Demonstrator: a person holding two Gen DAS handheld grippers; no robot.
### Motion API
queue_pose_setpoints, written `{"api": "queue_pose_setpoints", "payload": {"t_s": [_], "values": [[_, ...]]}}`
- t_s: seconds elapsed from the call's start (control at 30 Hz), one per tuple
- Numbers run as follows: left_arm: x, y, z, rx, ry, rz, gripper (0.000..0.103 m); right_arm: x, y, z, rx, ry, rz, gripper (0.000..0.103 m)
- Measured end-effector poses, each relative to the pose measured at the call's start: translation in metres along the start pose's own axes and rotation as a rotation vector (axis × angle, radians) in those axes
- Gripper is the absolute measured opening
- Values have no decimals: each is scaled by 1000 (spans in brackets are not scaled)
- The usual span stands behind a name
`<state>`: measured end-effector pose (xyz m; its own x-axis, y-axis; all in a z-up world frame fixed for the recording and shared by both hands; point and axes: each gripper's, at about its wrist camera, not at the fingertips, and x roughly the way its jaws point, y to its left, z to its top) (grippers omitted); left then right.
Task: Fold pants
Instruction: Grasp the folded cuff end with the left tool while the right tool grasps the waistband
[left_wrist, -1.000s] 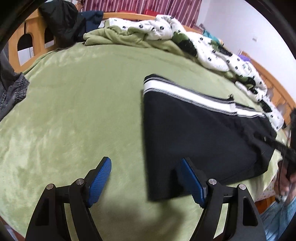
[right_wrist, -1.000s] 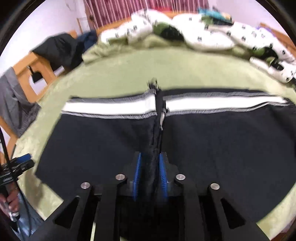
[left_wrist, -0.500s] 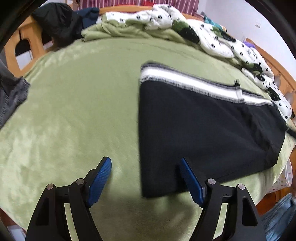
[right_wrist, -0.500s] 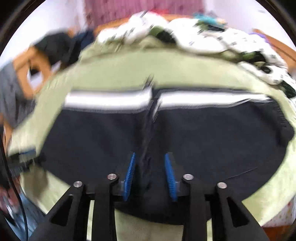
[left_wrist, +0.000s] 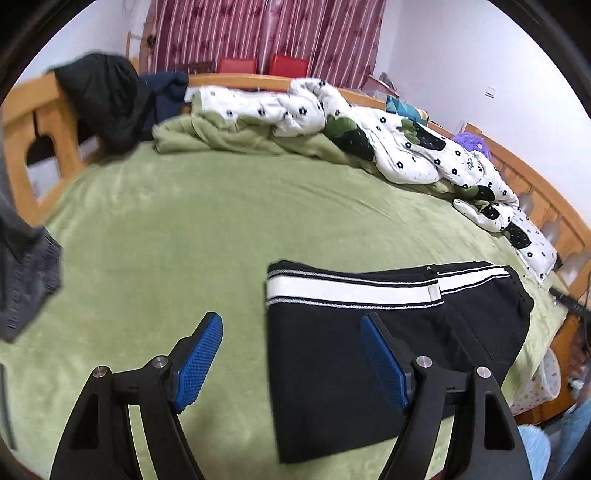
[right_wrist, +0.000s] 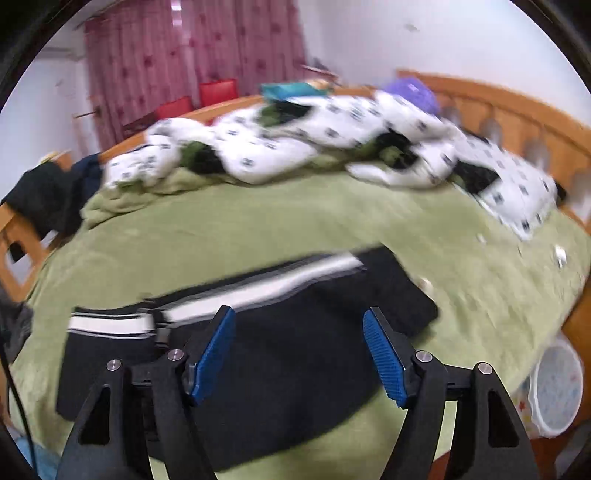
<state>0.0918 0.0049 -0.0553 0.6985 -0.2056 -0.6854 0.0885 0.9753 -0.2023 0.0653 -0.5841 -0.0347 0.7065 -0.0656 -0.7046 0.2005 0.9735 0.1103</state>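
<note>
Left wrist view: we see one pair of black pants (left_wrist: 351, 369) lying flat on the green blanket (left_wrist: 184, 240), near its front edge. Their long axis runs left to right across the bed, with the white-striped side seam along the far edge and the short end facing left. Our left gripper (left_wrist: 291, 354) hangs above that left end, jaws spread and holding nothing; its right pad (left_wrist: 384, 365) is over the black cloth, its left pad (left_wrist: 199, 354) over bare blanket.

In the right wrist view, blurred, the same pants (right_wrist: 295, 350) stretch left to right, the stripe again on the far side. Our right gripper (right_wrist: 299, 350) is above them, jaws opening, with no cloth pinched between the pads.

We count one white patterned quilt (left_wrist: 369, 125) bunched along the far side, two red chairs (left_wrist: 262, 65) and one bin (right_wrist: 557, 387).
</note>
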Motion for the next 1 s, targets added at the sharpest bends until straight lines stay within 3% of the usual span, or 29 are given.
{"api": "queue_pose_setpoints", "payload": {"t_s": [0.07,0.17,0.33,0.43,0.5,0.53,0.6,0.67,0.7,0.77,1.0], "values": [[31,2,-5,-25,39,-60,76,27,-30,-14,63,38,-20,71],[66,0,-20,-41,93,-87,76,61,-61,-32,127,69,-29,71],[132,17,-32,-93,218,-111,72,100,-82,-45,228,76,44,71],[161,31,-34,-168,281,-191,57,127,-90,-41,283,93,90,71],[170,37,-31,-208,257,-233,52,149,-96,-36,328,114,116,65],[173,37,-29,-215,257,-252,44,152,-97,-33,349,106,124,64],[185,35,-22,-253,282,-276,39,156,-97,-28,381,94,132,61],[188,32,-18,-258,285,-277,23,152,-93,-22,378,78,111,47],[182,28,-15,-247,271,-275,12,144,-90,-19,368,58,110,45],[168,28,-9,-243,237,-297,12,119,-73,-9,323,-5,123,37],[110,35,30,-252,146,-386,11,32,18,48,177,-155,207,34]]}}
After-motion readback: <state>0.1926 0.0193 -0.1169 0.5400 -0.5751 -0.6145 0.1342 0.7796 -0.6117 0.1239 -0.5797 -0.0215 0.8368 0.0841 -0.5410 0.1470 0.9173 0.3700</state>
